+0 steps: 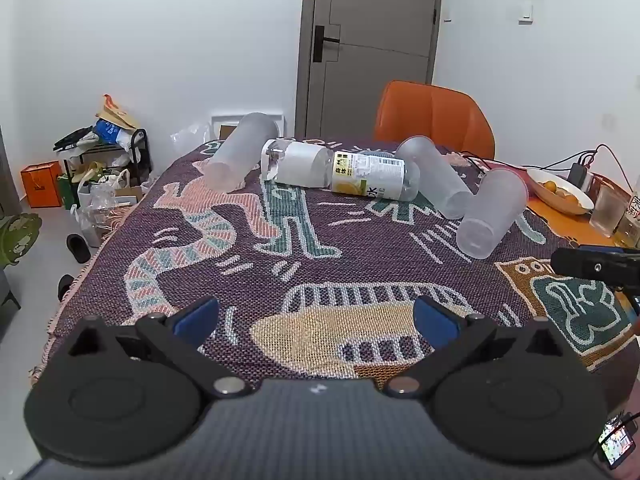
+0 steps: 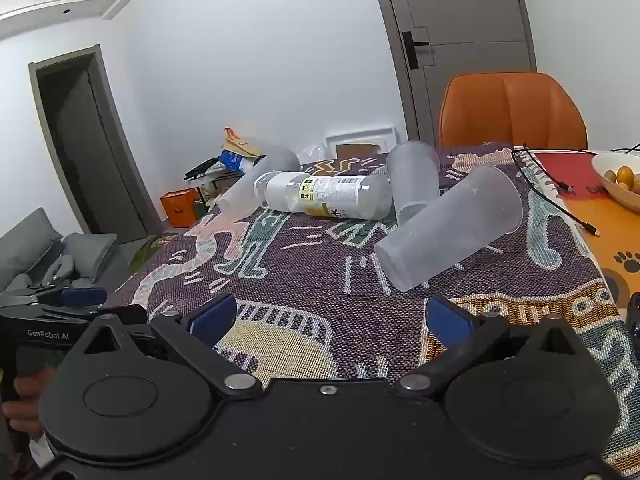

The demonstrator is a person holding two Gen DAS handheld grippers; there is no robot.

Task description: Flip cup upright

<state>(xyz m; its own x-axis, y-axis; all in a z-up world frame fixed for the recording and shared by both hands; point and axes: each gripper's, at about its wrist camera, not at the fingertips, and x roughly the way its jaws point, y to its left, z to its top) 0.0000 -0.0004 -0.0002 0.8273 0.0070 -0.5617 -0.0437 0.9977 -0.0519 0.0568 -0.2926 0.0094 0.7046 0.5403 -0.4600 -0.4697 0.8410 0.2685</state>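
Observation:
Three frosted plastic cups lie on their sides on the patterned cloth. The nearest cup (image 1: 492,212) (image 2: 448,228) lies at the right, its base end toward me. A second cup (image 1: 434,176) (image 2: 412,180) lies behind it. A third cup (image 1: 244,152) (image 2: 260,180) lies at the far left. My left gripper (image 1: 316,316) is open and empty over the near cloth. My right gripper (image 2: 328,316) is open and empty, just short of the nearest cup.
A clear bottle (image 1: 344,170) (image 2: 324,194) with a yellow label lies between the cups. An orange chair (image 1: 436,116) stands behind the table. A bowl of fruit (image 1: 560,192), cables and a glass sit at the right. Clutter lies on the floor at the left.

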